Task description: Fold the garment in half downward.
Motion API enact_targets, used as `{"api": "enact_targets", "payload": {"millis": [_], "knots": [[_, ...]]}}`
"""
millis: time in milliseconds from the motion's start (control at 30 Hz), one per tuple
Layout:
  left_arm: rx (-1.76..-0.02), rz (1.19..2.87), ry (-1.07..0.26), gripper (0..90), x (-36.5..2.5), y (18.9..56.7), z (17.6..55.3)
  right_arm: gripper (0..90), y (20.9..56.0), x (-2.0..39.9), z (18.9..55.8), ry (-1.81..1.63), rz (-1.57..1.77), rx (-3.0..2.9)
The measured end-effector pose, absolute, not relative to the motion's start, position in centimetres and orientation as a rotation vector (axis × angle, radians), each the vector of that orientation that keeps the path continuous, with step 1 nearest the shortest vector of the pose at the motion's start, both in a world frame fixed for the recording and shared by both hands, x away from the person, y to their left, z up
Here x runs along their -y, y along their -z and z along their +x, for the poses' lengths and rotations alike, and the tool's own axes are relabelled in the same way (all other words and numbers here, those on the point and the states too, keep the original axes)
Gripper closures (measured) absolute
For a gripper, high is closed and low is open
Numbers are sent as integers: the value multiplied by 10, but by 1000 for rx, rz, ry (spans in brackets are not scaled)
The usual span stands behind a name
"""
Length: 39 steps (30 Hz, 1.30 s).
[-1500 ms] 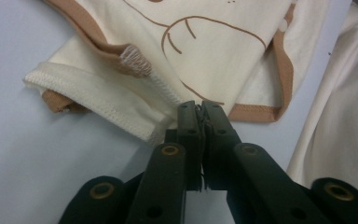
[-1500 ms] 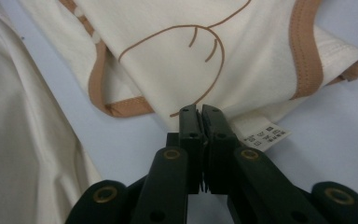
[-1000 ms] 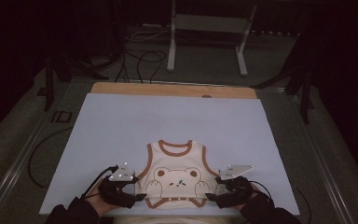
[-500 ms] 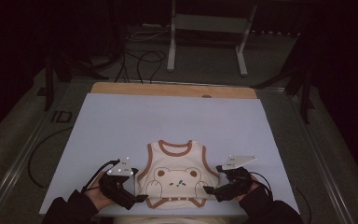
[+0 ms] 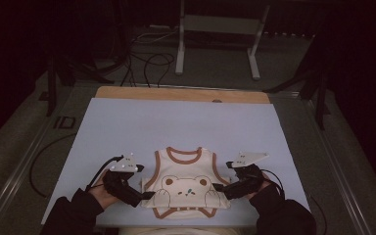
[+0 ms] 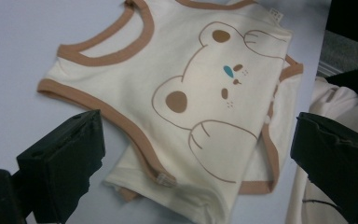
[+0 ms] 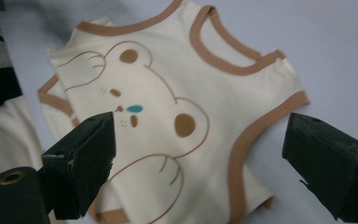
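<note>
High view: vest point(image 5: 185, 183) lies between both open tongs.

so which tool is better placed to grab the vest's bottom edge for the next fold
Left, probably. The left tool sits low beside the vest, close to its bottom corner, jaws open after just opening. The right tool, also just opened, sits a little higher up the vest's other side.

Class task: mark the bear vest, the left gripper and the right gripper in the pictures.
bear vest point(image 5: 186, 183), high view, on the printed bear's face.
left gripper point(image 5: 146, 195), high view, at its open jaw tips.
right gripper point(image 5: 218, 186), high view, at its open jaw tips.
</note>
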<state>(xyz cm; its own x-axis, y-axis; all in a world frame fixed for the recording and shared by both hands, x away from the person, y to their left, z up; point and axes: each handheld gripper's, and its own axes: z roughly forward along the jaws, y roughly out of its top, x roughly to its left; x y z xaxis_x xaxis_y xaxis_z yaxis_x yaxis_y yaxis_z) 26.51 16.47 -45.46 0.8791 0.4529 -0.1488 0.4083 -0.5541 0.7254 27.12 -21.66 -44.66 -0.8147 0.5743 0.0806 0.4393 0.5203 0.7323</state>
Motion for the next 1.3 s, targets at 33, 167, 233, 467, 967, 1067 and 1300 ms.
{"api": "enact_targets", "payload": {"millis": [33,167,233,467,967,1067,1300], "knots": [[-616,2226,-72,36,-165,454,266,97,447,217,271,-1172,871,-2586],[-621,2224,-81,37,-166,451,272,97,442,216,279,-1176,862,-2565],[-618,2223,-85,37,-167,450,274,97,440,215,283,-1182,861,-2556],[-624,2219,-93,37,-168,447,283,98,434,213,294,-1185,849,-2540],[-615,2225,-94,27,-166,444,309,99,430,207,326,-1179,850,-2536],[-622,2233,-93,25,-164,446,315,98,432,206,333,-1179,858,-2537],[-625,2242,-89,18,-161,450,326,98,435,204,340,-1170,874,-2541]]}}
